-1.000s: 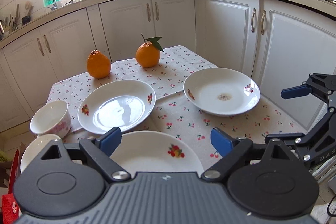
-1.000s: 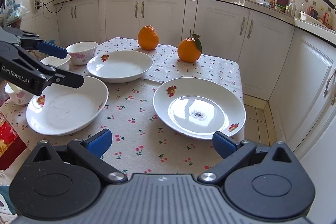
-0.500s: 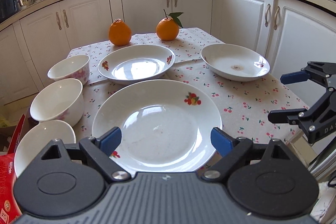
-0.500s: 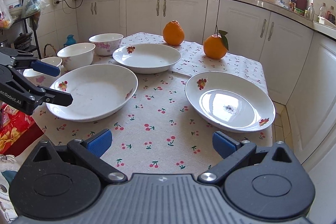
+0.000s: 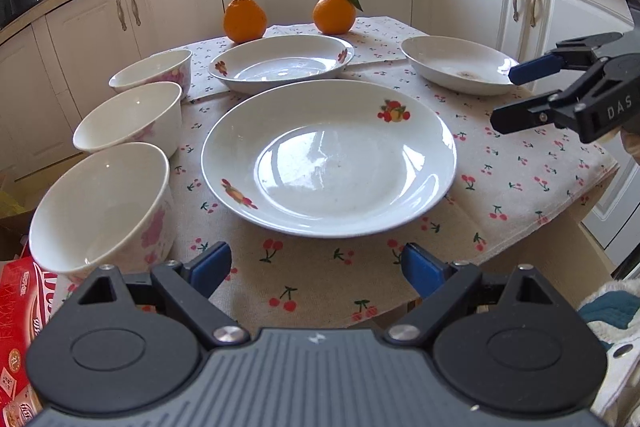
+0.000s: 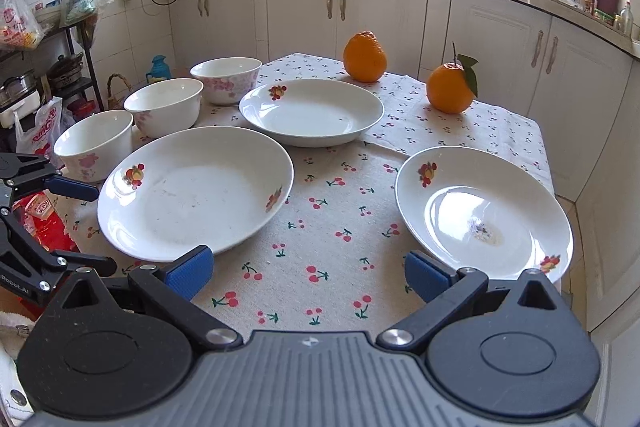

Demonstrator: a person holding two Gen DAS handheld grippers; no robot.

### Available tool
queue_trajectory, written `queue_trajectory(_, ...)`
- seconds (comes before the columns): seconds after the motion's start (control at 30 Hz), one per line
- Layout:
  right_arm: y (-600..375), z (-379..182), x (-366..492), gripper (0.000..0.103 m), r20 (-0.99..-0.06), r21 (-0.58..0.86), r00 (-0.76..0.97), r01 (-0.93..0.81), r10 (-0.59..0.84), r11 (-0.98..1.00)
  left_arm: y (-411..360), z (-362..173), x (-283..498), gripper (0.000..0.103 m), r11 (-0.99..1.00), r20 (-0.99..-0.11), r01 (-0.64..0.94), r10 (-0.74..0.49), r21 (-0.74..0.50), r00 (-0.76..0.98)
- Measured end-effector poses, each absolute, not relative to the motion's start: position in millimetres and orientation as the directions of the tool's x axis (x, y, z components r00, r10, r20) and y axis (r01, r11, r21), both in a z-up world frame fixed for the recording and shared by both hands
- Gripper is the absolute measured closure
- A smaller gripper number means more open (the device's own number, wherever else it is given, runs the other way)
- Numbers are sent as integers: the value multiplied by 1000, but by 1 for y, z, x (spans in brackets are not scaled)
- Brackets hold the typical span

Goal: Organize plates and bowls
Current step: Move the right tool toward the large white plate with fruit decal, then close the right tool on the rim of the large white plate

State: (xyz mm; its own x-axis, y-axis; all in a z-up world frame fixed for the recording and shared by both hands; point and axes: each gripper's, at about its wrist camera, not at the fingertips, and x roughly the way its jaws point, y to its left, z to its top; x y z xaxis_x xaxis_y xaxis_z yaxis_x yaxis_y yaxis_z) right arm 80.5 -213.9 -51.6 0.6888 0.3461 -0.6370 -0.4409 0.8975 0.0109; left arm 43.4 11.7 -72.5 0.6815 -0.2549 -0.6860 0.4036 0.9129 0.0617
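White kitchen cabinets ring a small table (image 5: 520, 187) covered with a cherry-print cloth, where three plates, three bowls and two oranges are laid out, none of them stacked yet.

In the left wrist view the near plate (image 5: 328, 155) now fills the centre of the frame, where a second ago only its far edge showed above the gripper body; the camera has dropped and pulled back toward the table's near edge. The left gripper (image 5: 316, 265) hangs at the bottom centre, its blue pads spread wide with nothing between them, short of the plate's near rim. Three bowls (image 5: 100, 203) line the left side of the frame, and the middle plate (image 5: 280, 63) sits behind the near one, below two oranges (image 5: 245, 19).

In the right wrist view the right gripper (image 6: 308, 273) is likewise spread and empty at the bottom centre, over bare cloth between the near plate and the soiled plate (image 6: 480, 215) at the lower right, which now sits closer to its right pad.

Judging from this, both grippers are lining up for a first pickup, probably each on the plate nearest it.
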Motion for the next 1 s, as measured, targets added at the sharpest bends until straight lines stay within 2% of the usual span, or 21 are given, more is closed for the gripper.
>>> queue_trajectory(0.17,-203,-51,97,0,-652,24,655,-485,382,874,14,-80,54,11,925,-676,380,-273,10,684)
queue_trajectory(0.33,-193,-53,115,0,-677,55,600,-536,427,842,13,-84,57,0,930,-668,368,-273,2,692)
queue_trajectory(0.8,-151,-65,194,1,-747,190,371,-676,551,712,12,-84,57,0,930,-662,367,-271,7,699)
queue_trajectory(1.0,-137,-68,229,19,-780,217,291,-705,554,676,10,-82,58,4,922,-658,386,-287,7,696)
